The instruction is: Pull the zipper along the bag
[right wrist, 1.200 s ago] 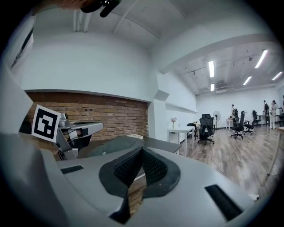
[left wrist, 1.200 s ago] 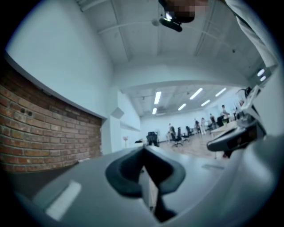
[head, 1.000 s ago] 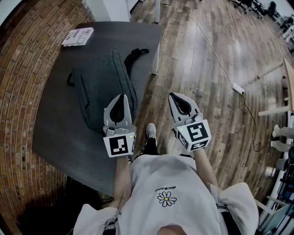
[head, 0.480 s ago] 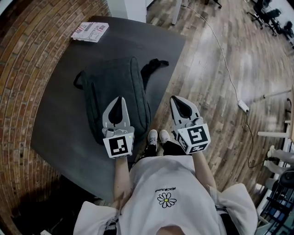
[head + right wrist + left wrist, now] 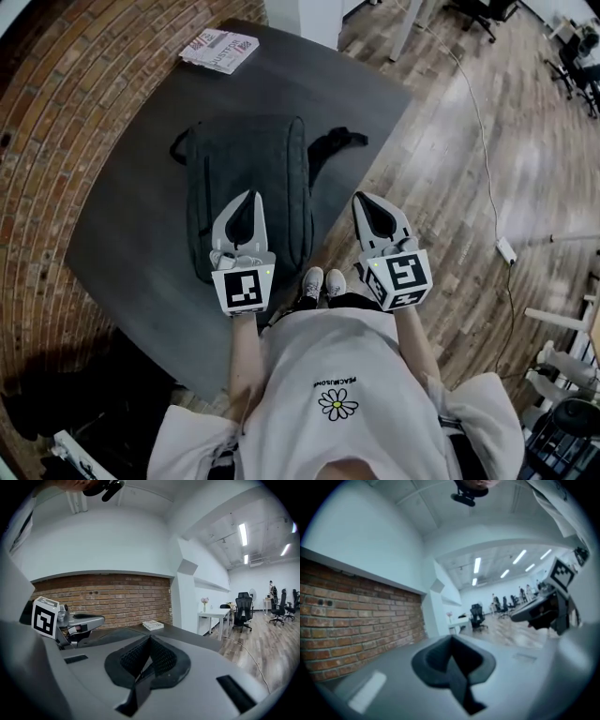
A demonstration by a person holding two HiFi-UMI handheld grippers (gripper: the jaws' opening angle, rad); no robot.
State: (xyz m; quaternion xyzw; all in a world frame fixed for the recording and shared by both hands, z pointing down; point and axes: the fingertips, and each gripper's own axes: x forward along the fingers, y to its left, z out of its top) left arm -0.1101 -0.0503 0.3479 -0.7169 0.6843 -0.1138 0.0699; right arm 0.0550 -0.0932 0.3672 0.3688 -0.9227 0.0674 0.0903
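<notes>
Far left, a brick wall [image 5: 56,141] runs beside the dark table [image 5: 122,244], and a printed booklet [image 5: 218,49] sits at the table's far end. Moving right, there's the bag [image 5: 234,178], a dark grey backpack lying flat along the table, handle loop at its far left corner and a black strap [image 5: 333,145] trailing toward the table's right edge. Its zipper pull is too small to make out.

The left gripper [image 5: 251,195] hangs over the bag's near end, pointing along it. Its 2 jaws are pressed together with nothing between them, and its own view confirms that. Whether it touches the fabric can't be told.

Just right of its marker cube [image 5: 244,291], the person's 2 shoes [image 5: 322,281] stand on the wooden floor [image 5: 450,169] at the table's edge.

Next, the right gripper [image 5: 362,198] is off the table and over the floor, near the bag's right side but apart from it. Its jaws are also fully together and empty.

Far right, a cable runs across the floor to a power strip [image 5: 506,249].
</notes>
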